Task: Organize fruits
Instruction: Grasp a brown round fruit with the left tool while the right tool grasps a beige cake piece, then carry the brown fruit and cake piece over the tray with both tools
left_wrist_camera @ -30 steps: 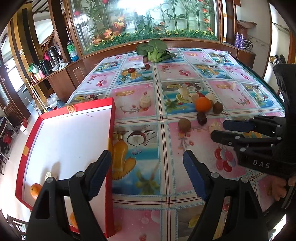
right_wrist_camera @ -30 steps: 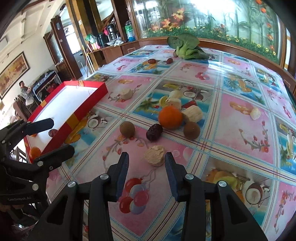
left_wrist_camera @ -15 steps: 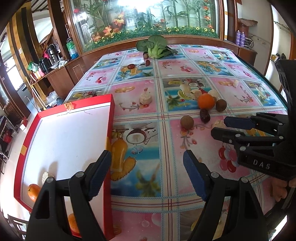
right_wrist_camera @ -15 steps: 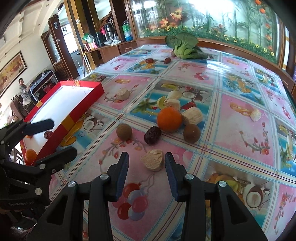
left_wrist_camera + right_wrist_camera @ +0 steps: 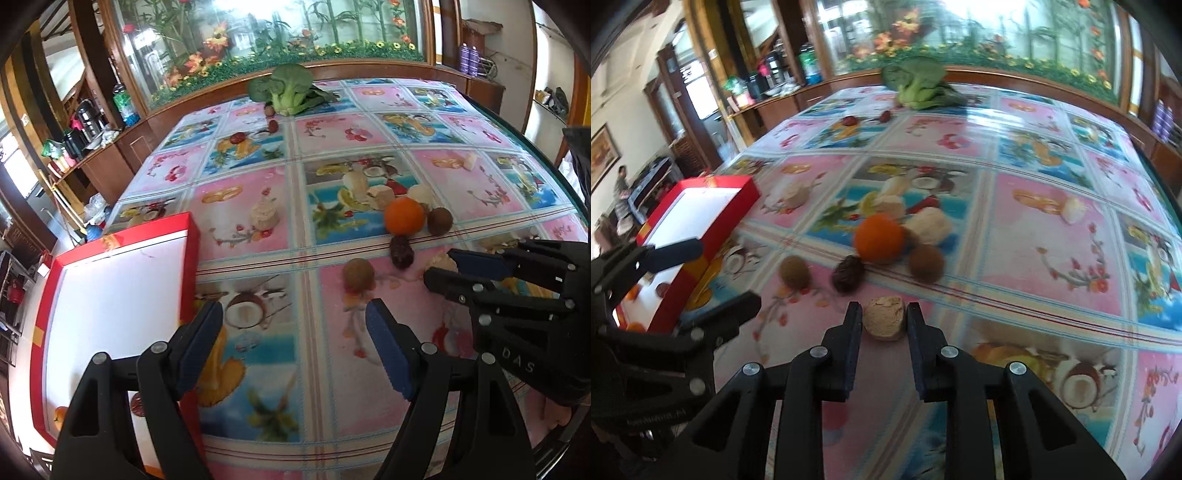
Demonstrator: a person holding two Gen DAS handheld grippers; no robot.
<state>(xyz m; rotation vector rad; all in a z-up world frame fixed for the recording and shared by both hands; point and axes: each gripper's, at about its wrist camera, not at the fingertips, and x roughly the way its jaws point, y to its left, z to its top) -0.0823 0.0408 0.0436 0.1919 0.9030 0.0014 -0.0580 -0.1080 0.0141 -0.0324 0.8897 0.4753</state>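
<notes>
My right gripper [image 5: 884, 318] has its jaws closing on a beige fruit piece [image 5: 884, 319] on the tablecloth, and both pads touch its sides. Just beyond it lie an orange [image 5: 879, 238], a dark wrinkled fruit [image 5: 848, 275] and two brown round fruits [image 5: 794, 273] [image 5: 925, 262]. My left gripper [image 5: 291, 310] is open and holds nothing; it hangs over the cloth beside the red tray [image 5: 190, 266]. The left wrist view shows the right gripper [image 5: 443, 266] at the beige piece [image 5: 441, 260]. The tray holds an orange [image 5: 59, 419] and a dark fruit [image 5: 138, 404].
A green leafy vegetable [image 5: 290, 86] lies at the table's far end with small dark fruits [image 5: 238, 138] near it. More pale pieces [image 5: 929, 225] [image 5: 1073, 210] sit behind and right of the orange. Cabinets and a planted glass wall border the table.
The right gripper's jaws have narrowed onto the beige piece. The left gripper has drifted a little to the right, so the tray sits further left in its view.
</notes>
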